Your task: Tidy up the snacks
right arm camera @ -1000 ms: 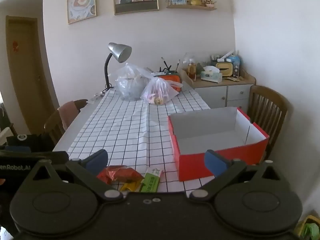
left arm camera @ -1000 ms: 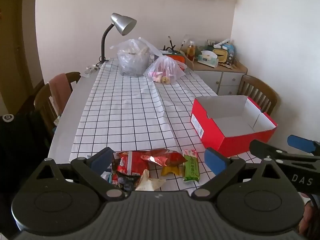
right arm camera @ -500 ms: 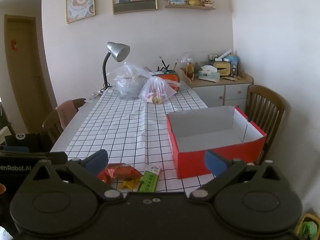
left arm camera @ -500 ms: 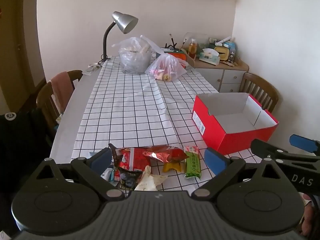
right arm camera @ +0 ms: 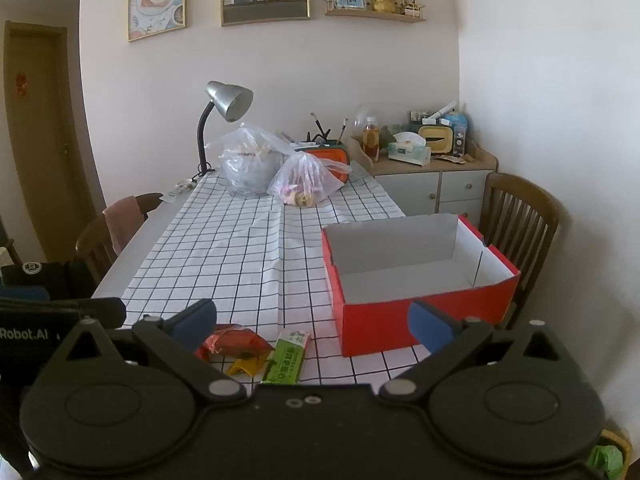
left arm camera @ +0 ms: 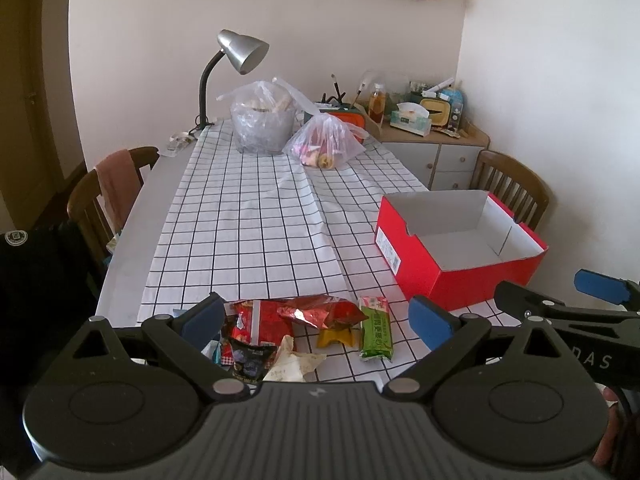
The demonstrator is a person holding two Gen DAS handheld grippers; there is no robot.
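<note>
A pile of snack packets lies at the near edge of the checked tablecloth: a crumpled red foil bag [left arm camera: 320, 312], a green bar [left arm camera: 375, 329], a small yellow packet [left arm camera: 336, 337], a dark packet [left arm camera: 252, 362] and a cream wrapper [left arm camera: 294, 364]. An empty red box [left arm camera: 460, 248] with white inside stands to their right. My left gripper [left arm camera: 318, 320] is open and empty, held above the pile. My right gripper [right arm camera: 312, 322] is open and empty, above the green bar [right arm camera: 287, 357] and the box's [right arm camera: 416, 280] near left corner.
Two clear plastic bags [left arm camera: 262, 120] [left arm camera: 326, 142] and a silver desk lamp [left arm camera: 240, 50] stand at the table's far end. Wooden chairs sit at the left [left arm camera: 106, 196] and right [left arm camera: 512, 188]. A cluttered sideboard [left arm camera: 432, 148] stands in the far right corner.
Both grippers have risen and drawn back slightly, so the snacks and the box show a little farther away. Both stay open and nothing on the table has moved.
</note>
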